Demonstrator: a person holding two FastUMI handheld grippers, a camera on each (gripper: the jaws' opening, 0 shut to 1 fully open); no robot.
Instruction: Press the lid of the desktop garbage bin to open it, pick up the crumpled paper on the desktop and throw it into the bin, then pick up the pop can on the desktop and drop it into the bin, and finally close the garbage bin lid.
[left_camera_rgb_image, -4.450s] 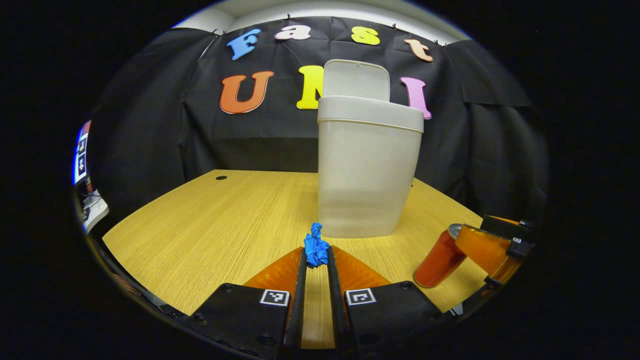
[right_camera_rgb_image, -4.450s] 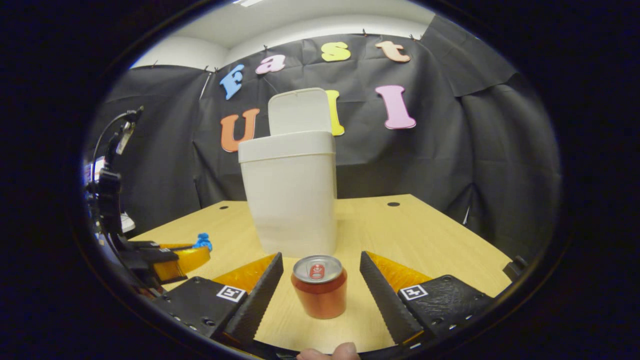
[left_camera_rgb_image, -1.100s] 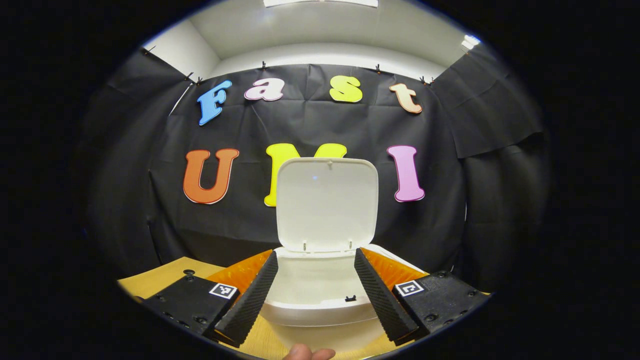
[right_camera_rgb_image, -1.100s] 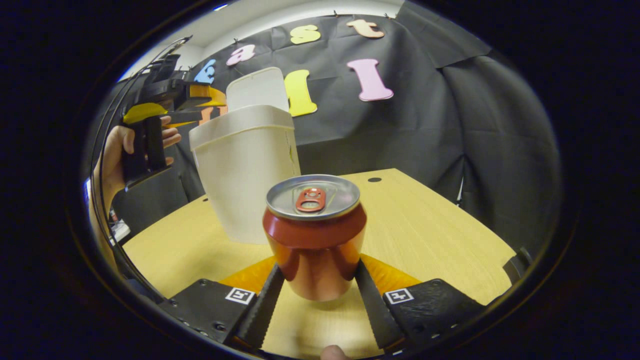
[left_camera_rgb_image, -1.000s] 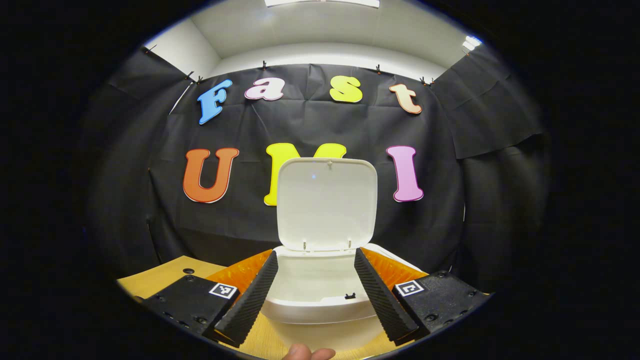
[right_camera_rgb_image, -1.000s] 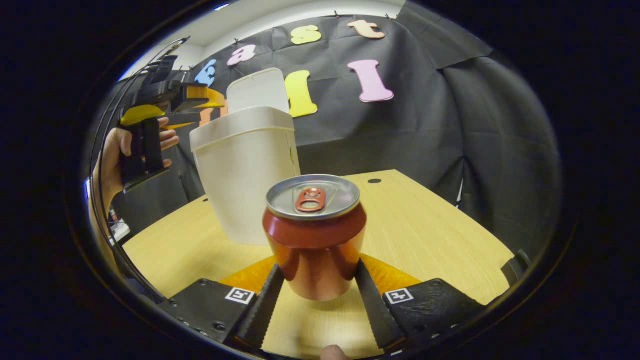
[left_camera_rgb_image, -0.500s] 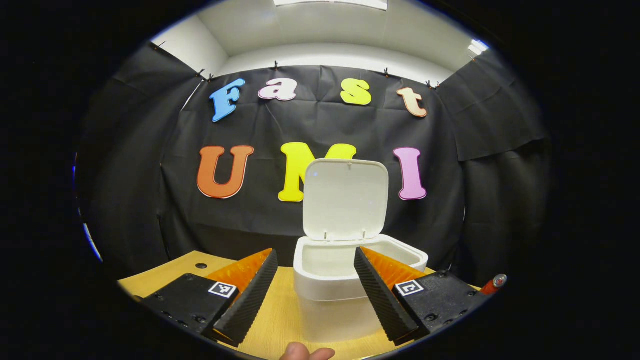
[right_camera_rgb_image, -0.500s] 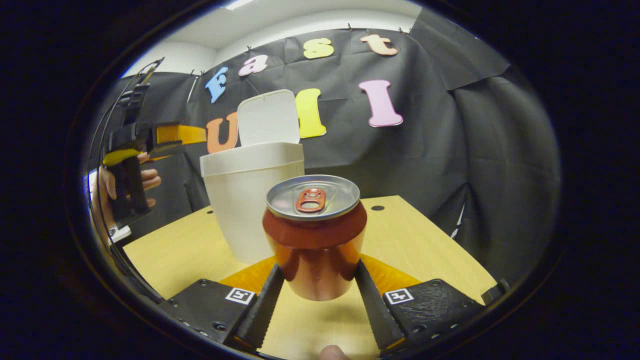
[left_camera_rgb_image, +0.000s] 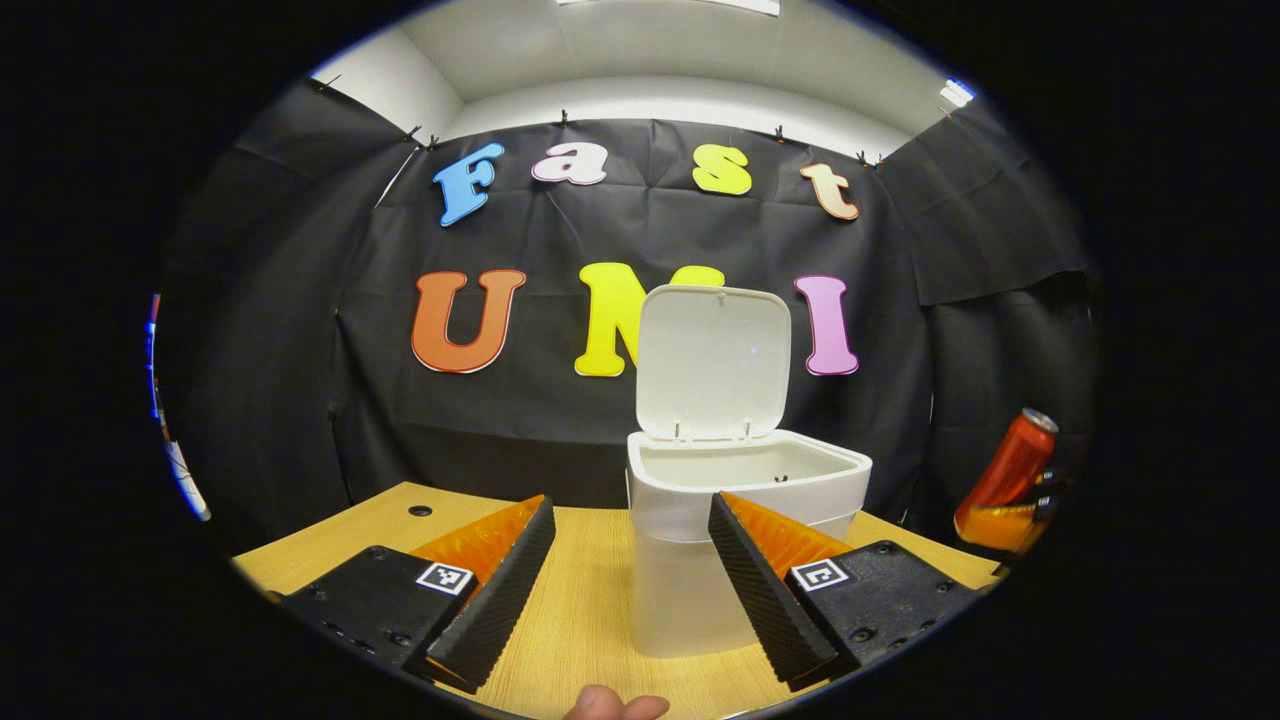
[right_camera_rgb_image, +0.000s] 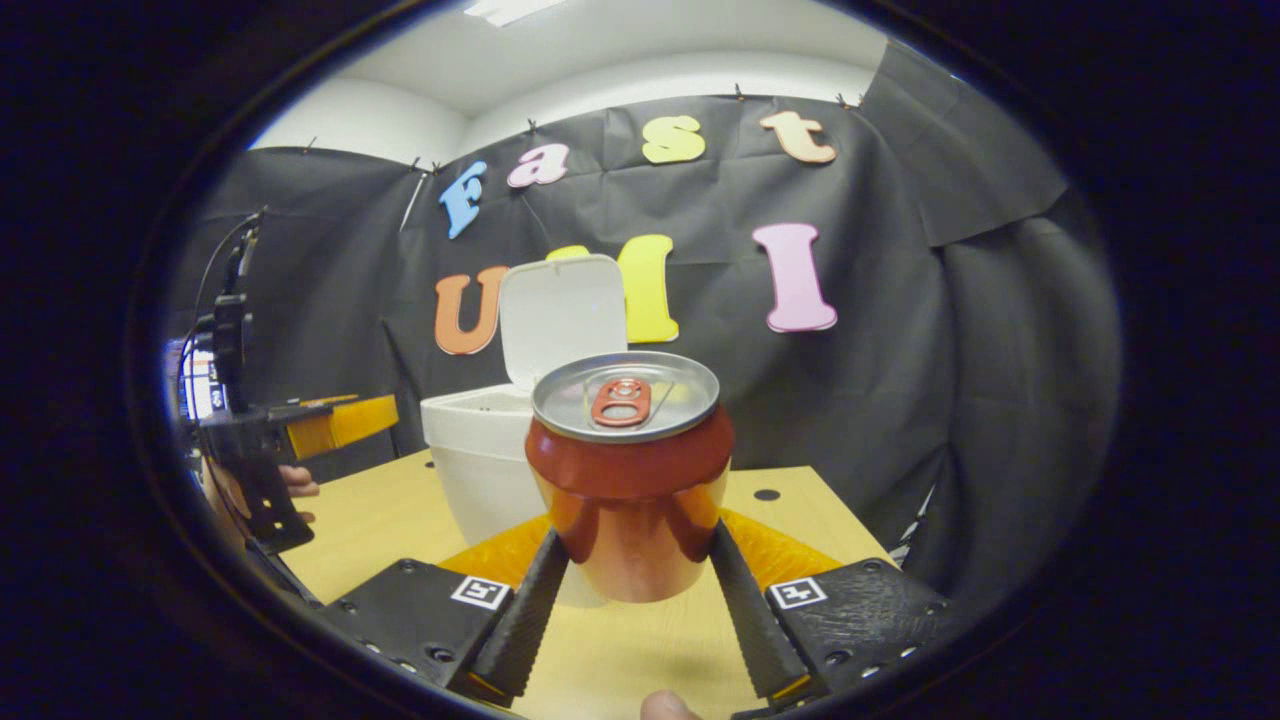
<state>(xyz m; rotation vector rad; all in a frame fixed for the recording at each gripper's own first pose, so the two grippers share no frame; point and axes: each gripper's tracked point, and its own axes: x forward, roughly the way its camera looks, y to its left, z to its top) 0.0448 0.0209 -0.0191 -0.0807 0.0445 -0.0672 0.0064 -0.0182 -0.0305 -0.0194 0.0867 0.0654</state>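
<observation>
On the wooden table (left_camera_rgb_image: 590, 590) the bin (left_camera_rgb_image: 745, 500) stands at 12 o'clock from our left gripper (left_camera_rgb_image: 632, 585), its lid (left_camera_rgb_image: 712, 362) upright. The fingers (left_camera_rgb_image: 500, 590) are spread wide, holding nothing. Our right gripper (right_camera_rgb_image: 632, 590) clamps the can (right_camera_rgb_image: 630, 480) upright above the table, with the bin at 11 o'clock behind it.

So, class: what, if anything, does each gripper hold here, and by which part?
The right gripper clamps the pop can by the lower sides of its body, upright. The left gripper is open and holds nothing.
</observation>
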